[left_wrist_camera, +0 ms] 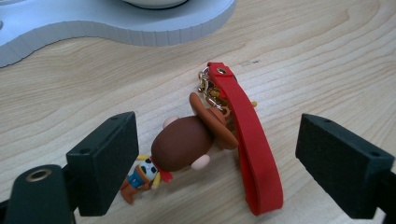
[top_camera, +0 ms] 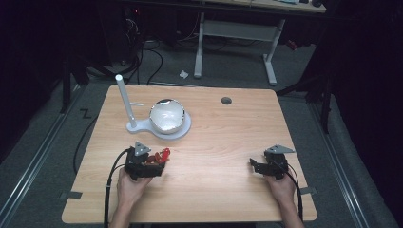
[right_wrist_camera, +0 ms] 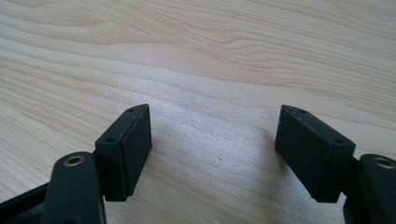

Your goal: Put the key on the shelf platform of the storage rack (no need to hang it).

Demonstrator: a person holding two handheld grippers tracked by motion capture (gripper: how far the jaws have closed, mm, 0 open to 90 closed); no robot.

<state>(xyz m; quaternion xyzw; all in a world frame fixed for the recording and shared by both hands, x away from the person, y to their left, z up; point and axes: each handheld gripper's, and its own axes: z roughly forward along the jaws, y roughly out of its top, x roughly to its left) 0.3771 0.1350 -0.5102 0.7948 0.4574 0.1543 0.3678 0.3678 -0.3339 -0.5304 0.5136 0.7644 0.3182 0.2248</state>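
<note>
A: So what's the thing here?

B: A little keychain figure point(left_wrist_camera: 182, 142), lying flat on the wooden table point(top_camera: 218, 142). Big brown round head, brown cowboy hat, tiny body in blue and yellow with a red scarf.

A: Strap?

B: Yep, a flat red strap point(left_wrist_camera: 247, 149) with a metal eyelet, joined to the hat by a gold clasp. It lies just beside the head at about 3 o'clock, running 12 to 6.

A: Where on the table?

B: Roughly 8 o'clock from centre, between the spread jaws of the left gripper point(left_wrist_camera: 217, 163), not pinched.
</note>
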